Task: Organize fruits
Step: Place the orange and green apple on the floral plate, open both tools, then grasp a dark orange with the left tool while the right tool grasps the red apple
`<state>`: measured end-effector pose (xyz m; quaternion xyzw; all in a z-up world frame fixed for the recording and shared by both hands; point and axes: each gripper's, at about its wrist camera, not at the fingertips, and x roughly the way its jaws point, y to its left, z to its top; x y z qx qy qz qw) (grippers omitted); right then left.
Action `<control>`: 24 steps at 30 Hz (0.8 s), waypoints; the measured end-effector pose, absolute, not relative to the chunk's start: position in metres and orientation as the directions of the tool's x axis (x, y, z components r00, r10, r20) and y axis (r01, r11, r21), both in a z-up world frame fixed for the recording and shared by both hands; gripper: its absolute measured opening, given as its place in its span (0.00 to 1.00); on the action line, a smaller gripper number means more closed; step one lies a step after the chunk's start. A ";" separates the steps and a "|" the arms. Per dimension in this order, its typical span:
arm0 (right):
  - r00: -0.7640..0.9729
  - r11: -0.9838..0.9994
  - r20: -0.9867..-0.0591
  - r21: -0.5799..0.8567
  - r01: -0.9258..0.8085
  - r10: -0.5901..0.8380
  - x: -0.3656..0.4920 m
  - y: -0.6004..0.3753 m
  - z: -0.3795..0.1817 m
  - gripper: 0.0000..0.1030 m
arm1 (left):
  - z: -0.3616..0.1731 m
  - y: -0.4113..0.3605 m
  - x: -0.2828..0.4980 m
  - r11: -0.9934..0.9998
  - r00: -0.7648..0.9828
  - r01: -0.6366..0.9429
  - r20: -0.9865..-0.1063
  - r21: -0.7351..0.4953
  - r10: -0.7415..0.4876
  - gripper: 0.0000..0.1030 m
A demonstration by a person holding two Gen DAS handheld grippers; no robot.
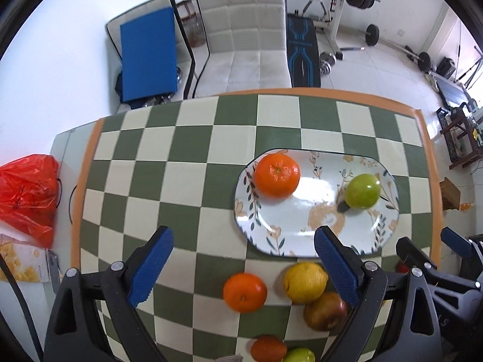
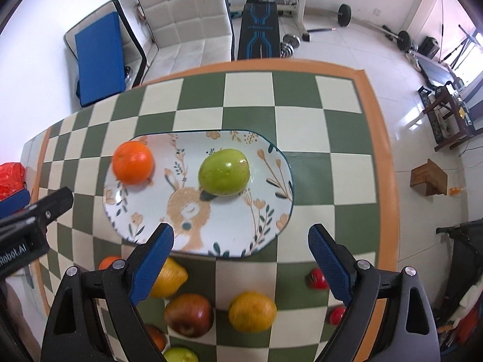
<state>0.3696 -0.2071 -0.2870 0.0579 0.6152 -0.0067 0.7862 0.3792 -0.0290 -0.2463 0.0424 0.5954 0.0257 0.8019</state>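
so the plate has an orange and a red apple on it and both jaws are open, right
Not quite. The fruit beside the orange on the plate is a green apple, not a red one, as the right wrist view shows. The rest holds: both sets of jaws are open and empty.

Bright daylight, window glare at right, sheen on plate [image 1: 305,181], fisheye-bent edges, slight blur
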 end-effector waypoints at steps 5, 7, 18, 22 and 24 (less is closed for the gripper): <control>0.299 0.992 -0.952 0.091 0.086 0.062 0.342 -0.202 -0.251 0.90 | -0.219 -0.026 0.347 0.996 0.342 0.017 -0.937 0.088 0.077 0.93; 0.331 0.993 -0.942 0.081 0.085 0.049 0.328 -0.201 -0.233 0.90 | -0.208 -0.026 0.337 0.997 0.357 0.021 -0.932 0.077 0.065 0.93; 0.435 0.991 -0.900 0.092 0.096 0.041 0.273 -0.201 -0.165 0.90 | -0.157 -0.026 0.288 0.998 0.444 0.048 -0.896 0.049 0.023 0.93; 0.453 0.988 -0.890 0.111 0.106 0.051 0.258 -0.201 -0.153 0.90 | -0.153 -0.026 0.279 0.998 0.449 0.045 -0.893 0.043 0.018 0.93; 0.453 0.986 -0.889 0.126 0.110 0.063 0.254 -0.201 -0.150 0.90 | -0.155 -0.026 0.278 0.998 0.444 0.044 -0.896 0.045 0.021 0.93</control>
